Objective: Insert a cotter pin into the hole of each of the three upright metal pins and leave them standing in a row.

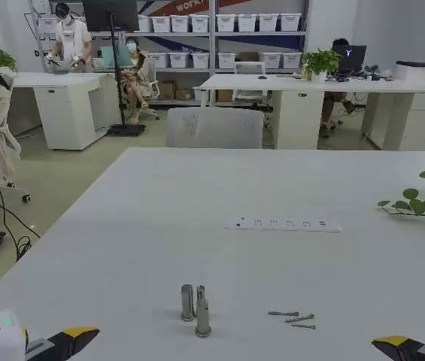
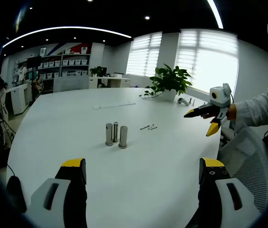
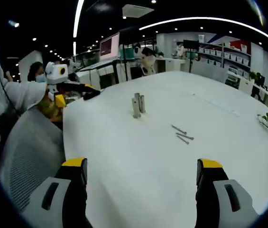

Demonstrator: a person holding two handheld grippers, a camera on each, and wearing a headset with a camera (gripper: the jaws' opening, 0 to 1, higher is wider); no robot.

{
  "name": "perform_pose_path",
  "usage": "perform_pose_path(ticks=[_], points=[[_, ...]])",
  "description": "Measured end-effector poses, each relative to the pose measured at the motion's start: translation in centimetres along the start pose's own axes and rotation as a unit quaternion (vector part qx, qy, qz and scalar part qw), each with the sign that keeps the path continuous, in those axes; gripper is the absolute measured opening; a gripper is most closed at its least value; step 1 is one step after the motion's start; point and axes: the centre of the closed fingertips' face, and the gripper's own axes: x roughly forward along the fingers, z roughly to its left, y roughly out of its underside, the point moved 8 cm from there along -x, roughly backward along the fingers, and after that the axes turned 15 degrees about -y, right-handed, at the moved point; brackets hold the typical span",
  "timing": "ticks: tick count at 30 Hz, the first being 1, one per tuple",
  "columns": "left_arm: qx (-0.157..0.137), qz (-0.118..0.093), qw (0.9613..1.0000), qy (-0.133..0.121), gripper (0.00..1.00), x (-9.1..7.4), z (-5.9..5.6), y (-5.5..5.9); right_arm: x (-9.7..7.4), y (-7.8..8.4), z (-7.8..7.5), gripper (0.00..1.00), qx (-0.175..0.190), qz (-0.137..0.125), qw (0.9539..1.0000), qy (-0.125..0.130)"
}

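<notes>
Head view: the three metal pins (image 1: 203, 320) stand upright in a tight cluster near the front of the white worktop (image 1: 122, 248), bunched rather than set in a row. The three cotter pins (image 1: 299, 319) lie loose on the worktop just to their right, apart from them. The left gripper (image 1: 73, 340) and the right gripper (image 1: 399, 347) show at the bottom corners, well apart from both groups. A power strip (image 1: 283, 224) lies farther back.

Left gripper view: this gripper's fingers (image 2: 74, 172) are spread wide with nothing between them, pointing towards the metal pins at mid-worktop, with the cotter pins beyond. The right gripper hangs in the air off to the right, parted and empty.

Right gripper view: its fingers (image 3: 74, 171) are likewise spread wide and hold nothing. The cotter pins lie ahead, nearer than the metal pins.

Judging from this, the task is at its very start: no cotter pin is in a hole, so all three insertions and the lining-up remain
</notes>
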Motion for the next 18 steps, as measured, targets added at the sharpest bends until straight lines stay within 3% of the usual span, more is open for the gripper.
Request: perform_pose_path(ticks=[18], points=[[0.002,0.0,1.0,0.002,1.0,0.04,-0.12,-0.04,0.26,-0.02,-0.18,0.97,0.002,0.001,1.0,-0.002]])
